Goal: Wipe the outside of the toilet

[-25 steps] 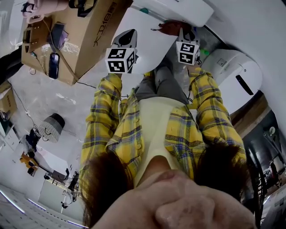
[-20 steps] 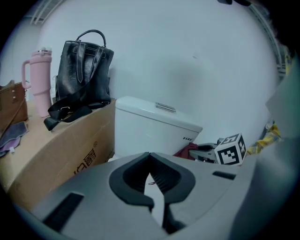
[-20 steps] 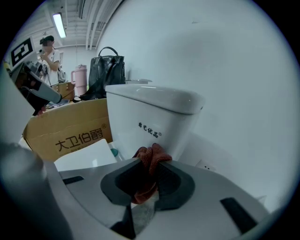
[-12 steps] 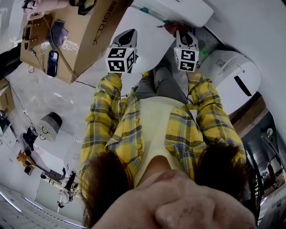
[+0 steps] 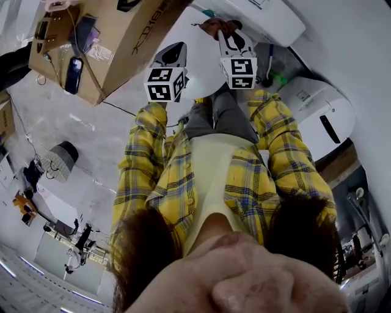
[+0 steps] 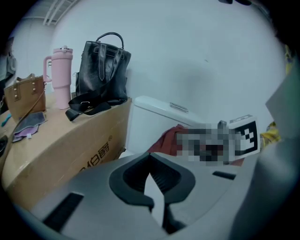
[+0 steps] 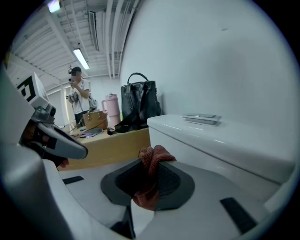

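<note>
In the head view, the left gripper hangs over the white toilet, beside a cardboard box. The right gripper reaches toward the cistern with a red cloth at its tip. The left gripper view shows its jaws pressed together with nothing between them, facing the cistern. The right gripper view shows its jaws clamped on the cloth, near the cistern's front, and a black bag stands on the box.

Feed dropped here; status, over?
Right gripper shut on red cloth, facing toilet tank. Left gripper shut, empty. Cardboard box beside tank.
</note>
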`<state>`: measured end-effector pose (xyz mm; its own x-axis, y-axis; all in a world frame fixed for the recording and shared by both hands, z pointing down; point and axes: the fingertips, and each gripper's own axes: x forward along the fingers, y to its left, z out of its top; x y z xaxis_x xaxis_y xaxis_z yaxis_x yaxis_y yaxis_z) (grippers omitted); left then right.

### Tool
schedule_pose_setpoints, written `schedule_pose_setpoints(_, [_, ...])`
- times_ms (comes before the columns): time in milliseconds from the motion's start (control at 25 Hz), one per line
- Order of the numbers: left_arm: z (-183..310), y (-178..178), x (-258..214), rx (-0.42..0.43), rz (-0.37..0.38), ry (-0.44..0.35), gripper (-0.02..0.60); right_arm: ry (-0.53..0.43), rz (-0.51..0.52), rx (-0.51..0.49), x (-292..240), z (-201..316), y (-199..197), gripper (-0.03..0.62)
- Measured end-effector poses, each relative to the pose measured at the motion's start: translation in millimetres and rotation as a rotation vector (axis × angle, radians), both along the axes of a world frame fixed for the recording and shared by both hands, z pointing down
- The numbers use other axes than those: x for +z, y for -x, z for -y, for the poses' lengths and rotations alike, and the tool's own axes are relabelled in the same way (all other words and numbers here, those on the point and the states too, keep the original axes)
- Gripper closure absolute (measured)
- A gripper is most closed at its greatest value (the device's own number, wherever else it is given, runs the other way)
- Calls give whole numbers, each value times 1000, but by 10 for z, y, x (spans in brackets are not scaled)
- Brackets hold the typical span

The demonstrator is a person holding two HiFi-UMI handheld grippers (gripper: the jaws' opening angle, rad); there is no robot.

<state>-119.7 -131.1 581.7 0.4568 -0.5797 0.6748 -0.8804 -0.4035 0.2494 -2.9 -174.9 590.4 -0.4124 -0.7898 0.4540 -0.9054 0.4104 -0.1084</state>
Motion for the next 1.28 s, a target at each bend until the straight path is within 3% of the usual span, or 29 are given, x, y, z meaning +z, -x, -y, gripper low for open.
schedule_pose_setpoints(680, [-41, 216, 207, -107, 20, 47, 574, -46, -21, -145, 151, 818, 820, 517])
schedule_pose_setpoints(1000, [-26, 232, 247, -114, 25, 53, 574, -12, -74, -193, 423, 969, 958, 517])
schedule_pose_setpoints(1280, [60, 235, 407, -115, 20, 69, 574, 102, -125, -146, 833, 890, 739, 517])
